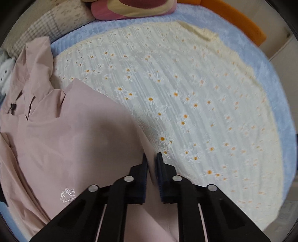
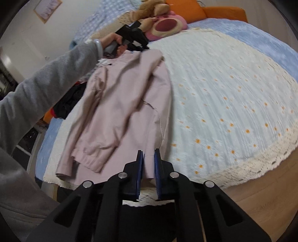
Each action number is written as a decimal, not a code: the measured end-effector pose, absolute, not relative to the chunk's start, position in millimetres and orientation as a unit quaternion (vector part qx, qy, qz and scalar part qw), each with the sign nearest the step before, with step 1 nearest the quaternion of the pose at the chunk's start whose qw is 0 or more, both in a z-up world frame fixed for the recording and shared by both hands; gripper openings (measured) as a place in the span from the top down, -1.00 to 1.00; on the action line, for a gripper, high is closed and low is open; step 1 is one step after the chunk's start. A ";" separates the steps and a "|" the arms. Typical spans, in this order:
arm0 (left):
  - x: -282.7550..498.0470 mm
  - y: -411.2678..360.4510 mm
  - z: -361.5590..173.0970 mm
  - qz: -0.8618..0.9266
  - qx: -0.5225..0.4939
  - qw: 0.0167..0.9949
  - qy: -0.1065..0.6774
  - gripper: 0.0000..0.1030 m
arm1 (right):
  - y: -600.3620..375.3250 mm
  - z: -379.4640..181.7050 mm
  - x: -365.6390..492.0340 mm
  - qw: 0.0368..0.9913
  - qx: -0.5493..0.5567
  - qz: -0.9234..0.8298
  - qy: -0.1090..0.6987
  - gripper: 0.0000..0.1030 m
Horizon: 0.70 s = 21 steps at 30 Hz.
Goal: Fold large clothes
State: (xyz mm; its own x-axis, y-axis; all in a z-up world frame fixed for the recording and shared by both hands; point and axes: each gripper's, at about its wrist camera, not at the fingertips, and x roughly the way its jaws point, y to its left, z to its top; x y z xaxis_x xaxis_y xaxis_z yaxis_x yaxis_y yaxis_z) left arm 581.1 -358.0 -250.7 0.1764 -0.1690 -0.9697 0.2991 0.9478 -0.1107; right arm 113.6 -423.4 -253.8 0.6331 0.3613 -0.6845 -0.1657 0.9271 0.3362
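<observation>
A pale pink jacket (image 2: pixel 121 104) lies lengthwise on the left part of a white daisy-print blanket (image 2: pixel 223 93), sleeves folded across its body. My right gripper (image 2: pixel 149 158) is shut on its near hem edge, with pink cloth between the blue pads. At the far collar end, a hand in a grey sleeve (image 2: pixel 46 89) holds my left gripper (image 2: pixel 141 46). In the left wrist view, the left gripper (image 1: pixel 151 162) is shut on a pink jacket (image 1: pixel 65 139) edge, and the cloth runs up between the pads. A small white logo (image 1: pixel 68 193) shows on the fabric.
The blanket (image 1: pixel 186 93) covers a blue bedspread (image 2: pixel 242 33). Plush toys (image 2: pixel 163 26) and an orange cushion (image 2: pixel 186 9) sit at the head of the bed. A dark clothes pile (image 2: pixel 70 100) lies left of the jacket. Wooden floor (image 2: pixel 260 195) lies beyond the lace edge.
</observation>
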 end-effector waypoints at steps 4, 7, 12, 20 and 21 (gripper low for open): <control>586.7 -324.8 -239.5 -0.201 -0.042 0.753 0.626 0.80 | -412.4 -239.3 112.2 0.893 0.150 0.201 0.373 0.82; 587.4 -297.4 -229.8 -0.220 -0.073 0.752 0.617 0.82 | -394.6 -225.3 111.8 0.885 0.152 0.250 0.361 0.82; 583.7 -255.3 -220.5 -0.230 -0.116 0.751 0.608 0.84 | -357.1 -213.1 123.8 0.864 0.119 0.319 0.371 0.82; 554.6 -291.4 -209.4 -0.268 -0.001 0.773 0.575 -0.27 | -378.9 -219.3 125.0 0.907 0.082 0.189 0.367 -0.23; 550.1 -302.5 -207.3 -0.274 0.019 0.774 0.570 -0.27 | -384.9 -221.3 124.7 0.912 0.071 0.161 0.370 -0.25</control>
State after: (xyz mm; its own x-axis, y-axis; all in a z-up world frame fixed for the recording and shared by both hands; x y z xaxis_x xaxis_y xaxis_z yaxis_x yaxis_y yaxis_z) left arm 550.1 -302.5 -207.3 0.1990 -0.4029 -0.8933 0.4461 0.8489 -0.2835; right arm 124.7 -384.9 -221.3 0.6736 0.3468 -0.6527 -0.2409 0.9379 0.2497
